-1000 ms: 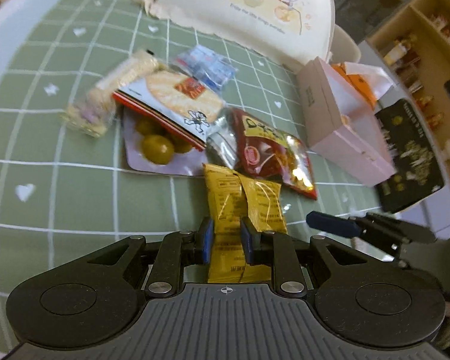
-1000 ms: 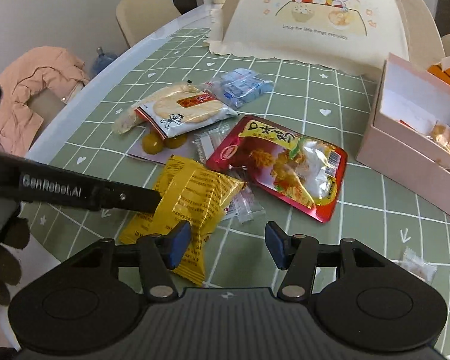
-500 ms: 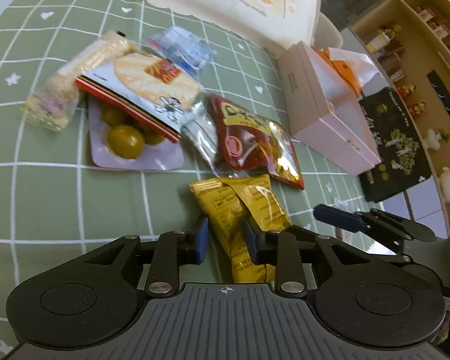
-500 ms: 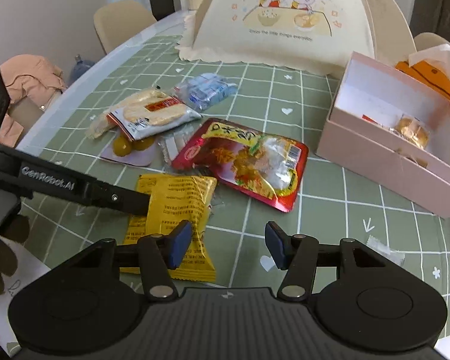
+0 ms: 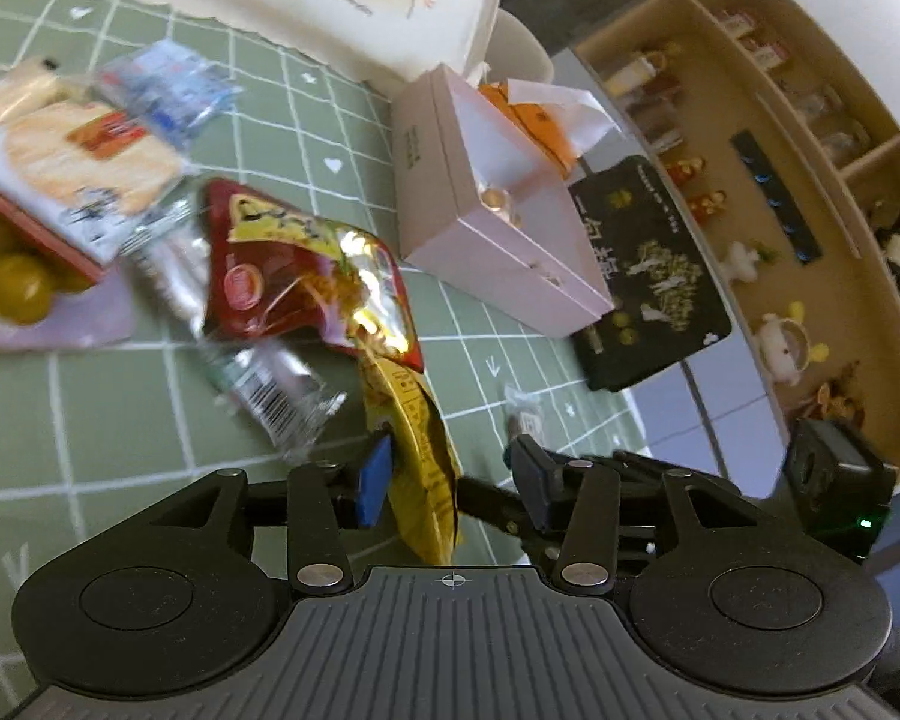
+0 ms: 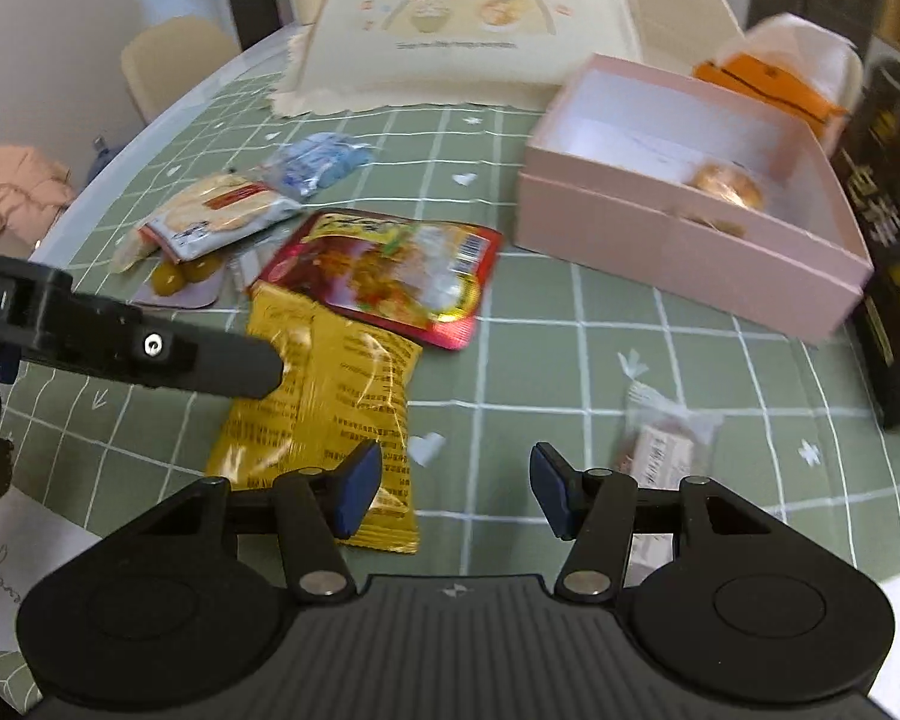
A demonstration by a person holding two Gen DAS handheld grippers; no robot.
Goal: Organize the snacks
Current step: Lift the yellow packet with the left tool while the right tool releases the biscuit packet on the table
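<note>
A yellow snack packet (image 5: pixel 417 450) (image 6: pixel 324 402) hangs edge-on between the fingers of my left gripper (image 5: pixel 450 480). The jaws stand wide apart and only the left pad touches it. In the right wrist view the left gripper's finger (image 6: pixel 210 354) lies against the packet above the table. My right gripper (image 6: pixel 450 489) is open and empty just right of the packet. A red snack bag (image 6: pixel 384 276) (image 5: pixel 294 276) lies behind it. An open pink box (image 6: pixel 690 204) (image 5: pixel 486 222) holding a wrapped pastry (image 6: pixel 726 186) stands at the right.
A rice cracker pack (image 6: pixel 222 210), green olives pack (image 6: pixel 180 279), blue packet (image 6: pixel 318 165) and clear wrapper (image 5: pixel 270 390) lie on the green grid tablecloth (image 6: pixel 540 360). A small wrapped sweet (image 6: pixel 660 444) lies near my right gripper. A cream food cover (image 6: pixel 468 18) stands behind; a black box (image 6: pixel 894 276) at right.
My left gripper has opened and swung right, with the yellow packet now edge-on between its fingers. My right gripper has moved forward towards the pink box and stays open.
</note>
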